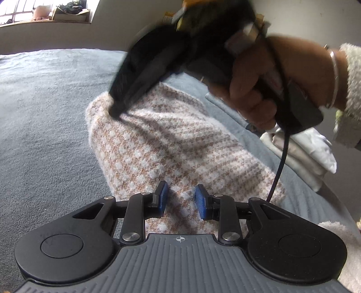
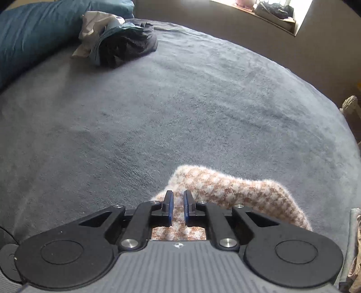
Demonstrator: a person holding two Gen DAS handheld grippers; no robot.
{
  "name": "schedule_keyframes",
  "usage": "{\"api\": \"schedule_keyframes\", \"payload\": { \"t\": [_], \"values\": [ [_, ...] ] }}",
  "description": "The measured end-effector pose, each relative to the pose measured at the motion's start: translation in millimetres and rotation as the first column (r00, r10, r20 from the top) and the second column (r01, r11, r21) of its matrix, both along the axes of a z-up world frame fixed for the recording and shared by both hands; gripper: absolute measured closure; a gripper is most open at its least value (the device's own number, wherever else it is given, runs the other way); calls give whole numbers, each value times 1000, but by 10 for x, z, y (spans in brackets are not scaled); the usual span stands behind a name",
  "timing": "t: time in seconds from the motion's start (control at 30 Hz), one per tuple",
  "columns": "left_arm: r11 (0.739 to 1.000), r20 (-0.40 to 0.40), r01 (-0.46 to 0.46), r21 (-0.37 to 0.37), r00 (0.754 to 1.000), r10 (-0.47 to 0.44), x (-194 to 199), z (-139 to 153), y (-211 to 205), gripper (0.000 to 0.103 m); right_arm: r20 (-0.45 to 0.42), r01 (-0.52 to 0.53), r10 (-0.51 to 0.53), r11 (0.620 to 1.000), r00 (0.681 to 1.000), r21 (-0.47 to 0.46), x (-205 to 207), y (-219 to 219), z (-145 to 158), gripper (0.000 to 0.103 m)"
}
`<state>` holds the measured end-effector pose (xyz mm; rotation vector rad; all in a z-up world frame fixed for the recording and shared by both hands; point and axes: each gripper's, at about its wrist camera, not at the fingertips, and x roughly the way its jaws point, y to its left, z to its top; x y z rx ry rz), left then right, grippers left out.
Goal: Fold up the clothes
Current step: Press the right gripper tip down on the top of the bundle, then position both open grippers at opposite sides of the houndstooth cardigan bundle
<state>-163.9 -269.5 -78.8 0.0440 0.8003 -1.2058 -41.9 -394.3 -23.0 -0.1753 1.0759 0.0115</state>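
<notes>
A fuzzy white-and-tan checked garment (image 1: 158, 148) lies in a long folded strip on the grey bed blanket (image 1: 45, 135). My left gripper (image 1: 181, 199) hovers open over its near end, pads apart with cloth showing between them. In the left wrist view my right gripper (image 1: 115, 113), motion-blurred and held by a person's hand (image 1: 259, 85), pinches the garment's far corner, and creases radiate from the pinch. The right wrist view shows that gripper (image 2: 178, 202) narrowed onto the garment's edge (image 2: 225, 187), with the corner lifted off the blanket (image 2: 158, 112).
A heap of dark and pale clothes (image 2: 121, 42) sits far left by a blue pillow (image 2: 33, 29). Folded white and beige items (image 1: 304, 153) are stacked at the bed's right edge. A window sill with clutter (image 1: 56, 15) runs along the wall.
</notes>
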Motion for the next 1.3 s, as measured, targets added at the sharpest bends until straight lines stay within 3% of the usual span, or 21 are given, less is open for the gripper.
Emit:
{"api": "schedule_keyframes", "payload": {
  "t": [0.07,0.17,0.23,0.33,0.43,0.53,0.63,0.8,0.9,1.03,1.2,1.3],
  "values": [
    [1000,-16,-6,-1,1000,6,30,-6,4,75,5,-2,2,1000,1000,1,-44,-82,-309,94],
    [1000,-30,-3,-17,1000,2,45,-10,33,75,-22,31,-31,999,999,20,37,-79,-220,94],
    [1000,-13,3,-19,1000,-3,4,-8,26,75,-18,-17,17,1000,1000,-21,97,13,-94,94],
    [1000,11,9,-13,1000,-9,-21,-6,16,74,55,12,-13,1000,998,11,156,-14,43,94],
    [1000,0,1,-14,1000,-1,32,-23,25,74,29,19,-18,1000,999,-17,213,-101,-336,94],
    [1000,-25,1,-26,1000,-2,74,-39,50,74,52,20,-17,999,999,-49,228,-36,-400,94],
    [1000,-7,9,-28,1000,-9,51,-39,52,74,69,-19,24,997,997,-80,155,34,-214,93],
    [1000,-10,9,-27,1000,-10,75,-43,19,73,72,33,-37,998,997,47,-186,-86,153,93],
    [1000,-11,3,-5,1000,-3,46,-35,-14,73,-18,48,-48,999,999,9,-315,-164,-145,92],
    [1000,-22,-2,5,1000,2,54,0,-33,73,14,129,-131,985,991,113,-342,-317,-222,92],
    [998,-2,-4,64,1000,4,15,66,-107,73,11,134,-136,983,991,128,-515,-357,-229,92],
    [993,-29,-9,120,999,12,60,109,-199,73,-2,159,-161,974,987,161,-634,-416,-310,92]
  ]
}}
